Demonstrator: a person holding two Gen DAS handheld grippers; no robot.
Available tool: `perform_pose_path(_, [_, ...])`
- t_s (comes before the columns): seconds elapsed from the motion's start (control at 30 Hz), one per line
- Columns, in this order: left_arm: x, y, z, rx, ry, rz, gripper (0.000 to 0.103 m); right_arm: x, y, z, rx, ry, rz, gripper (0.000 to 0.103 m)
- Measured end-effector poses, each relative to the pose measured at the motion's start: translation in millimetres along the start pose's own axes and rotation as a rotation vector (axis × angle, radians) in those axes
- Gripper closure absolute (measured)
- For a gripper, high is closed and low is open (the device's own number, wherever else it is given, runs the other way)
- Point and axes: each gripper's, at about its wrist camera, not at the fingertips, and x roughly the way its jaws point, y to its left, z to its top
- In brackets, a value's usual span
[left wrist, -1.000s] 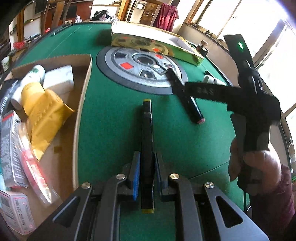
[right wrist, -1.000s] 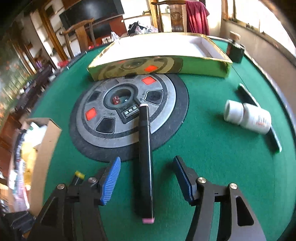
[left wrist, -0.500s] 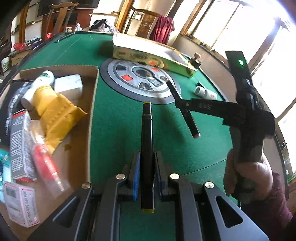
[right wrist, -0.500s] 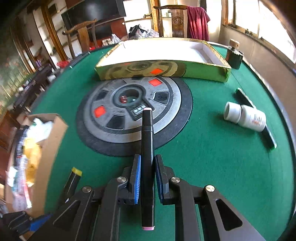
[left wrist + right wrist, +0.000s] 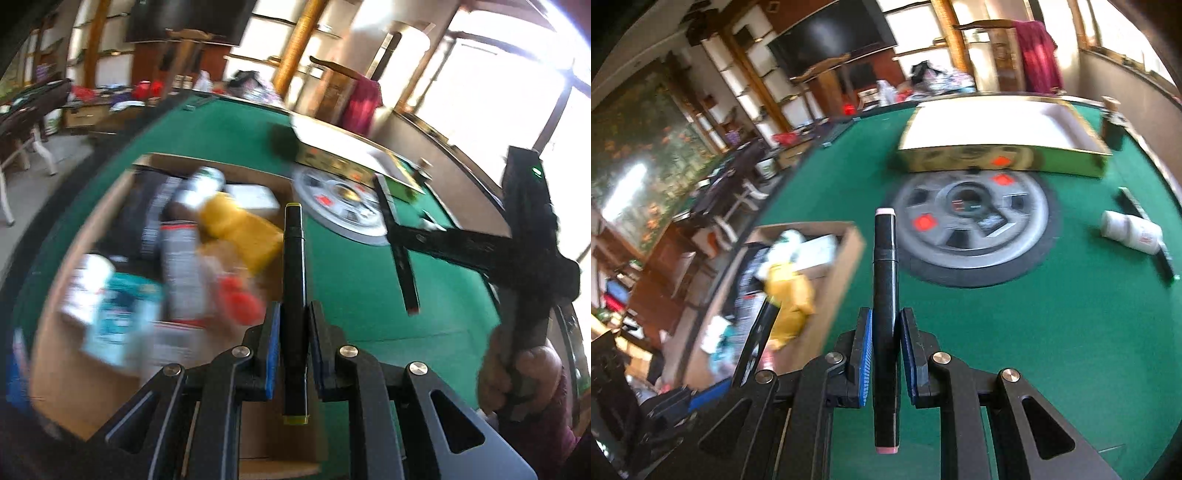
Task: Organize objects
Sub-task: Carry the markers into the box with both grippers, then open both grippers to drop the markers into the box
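My left gripper (image 5: 294, 308) is shut on a black marker with yellow ends (image 5: 294, 266), lifted over the right edge of the cardboard box (image 5: 55, 332). My right gripper (image 5: 885, 314) is shut on a black marker with pink ends (image 5: 884, 280), held above the green table (image 5: 1052, 332) beside the same cardboard box (image 5: 846, 266). In the left wrist view the right gripper (image 5: 400, 245) shows at the right, held by a hand (image 5: 517, 376), with the pink-ended marker (image 5: 404, 269) in it. The box holds a yellow pouch (image 5: 240, 225), packets and tubes.
A round grey dial (image 5: 975, 218) sits in the table's middle, with a gold-sided flat box (image 5: 1001, 162) behind it. A white bottle (image 5: 1130, 230) and a dark strip (image 5: 1148, 236) lie at the right. Chairs and shelves stand beyond the table.
The right gripper shut on the pink-ended marker and lifted it off the table. Both grippers rose and swung left toward the cardboard box, each carrying its marker.
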Motion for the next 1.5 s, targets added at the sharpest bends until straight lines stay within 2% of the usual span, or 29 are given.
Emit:
perform_pose_path(0.2, [-9.8, 49.0, -2.6, -0.057, -0.008, 0.114, 0.089, 21.4, 45.3, -7.4, -0.012, 0.067, 0.12, 0.086])
perform_pose_path(0.37, [-8.2, 77.1, -10.3, -0.092, 0.001, 0.156, 0.088, 45.3, 77.7, -18.7, -0.04, 0.125, 0.166, 0.084])
perform_pose_path(0.5, [-11.3, 81.5, -13.5, -0.065, -0.003, 0.195, 0.088, 63.6, 96.4, -26.2, -0.079, 0.161, 0.161, 0.084])
perform_pose_path(0.7, [-4.7, 84.8, -19.1, -0.061, 0.015, 0.175, 0.088, 81.1, 95.8, -29.0, -0.082, 0.219, 0.165, 0.083])
perform_pose_path(0.9, [-9.1, 78.9, -19.2, -0.03, 0.0, 0.199, 0.087, 93.8, 100.6, -35.3, -0.104, 0.266, 0.172, 0.081])
perform_pose_path(0.97, [-13.4, 76.3, -18.2, -0.022, -0.012, 0.209, 0.077, 96.1, 103.3, -38.1, -0.117, 0.281, 0.174, 0.075])
perform_pose_path(1.0, [-16.5, 75.1, -17.6, -0.019, -0.021, 0.217, 0.064, 97.1, 105.8, -40.2, -0.128, 0.287, 0.172, 0.074])
perform_pose_path(1.03, [-20.9, 73.7, -16.8, -0.017, -0.036, 0.229, 0.046, 97.1, 107.3, -41.5, -0.134, 0.289, 0.171, 0.071])
perform_pose_path(1.1, [-28.0, 70.9, -15.0, -0.017, -0.063, 0.241, 0.027, 94.7, 109.4, -43.6, -0.145, 0.286, 0.17, 0.069])
perform_pose_path(1.2, [-39.3, 61.8, -11.2, 0.008, -0.104, 0.277, 0.02, 85.9, 108.9, -43.5, -0.142, 0.257, 0.178, 0.06])
perform_pose_path(1.27, [-44.5, 54.1, -9.2, 0.032, -0.124, 0.304, 0.016, 78.1, 106.5, -42.4, -0.142, 0.23, 0.174, 0.044])
perform_pose_path(1.37, [-48.6, 43.4, -6.6, 0.058, -0.141, 0.329, 0.014, 61.6, 100.6, -39.7, -0.139, 0.174, 0.17, 0.028])
perform_pose_path(1.5, [-49.8, 35.1, -5.3, 0.076, -0.146, 0.367, 0.013, 40.0, 95.2, -35.5, -0.135, 0.102, 0.15, 0.017])
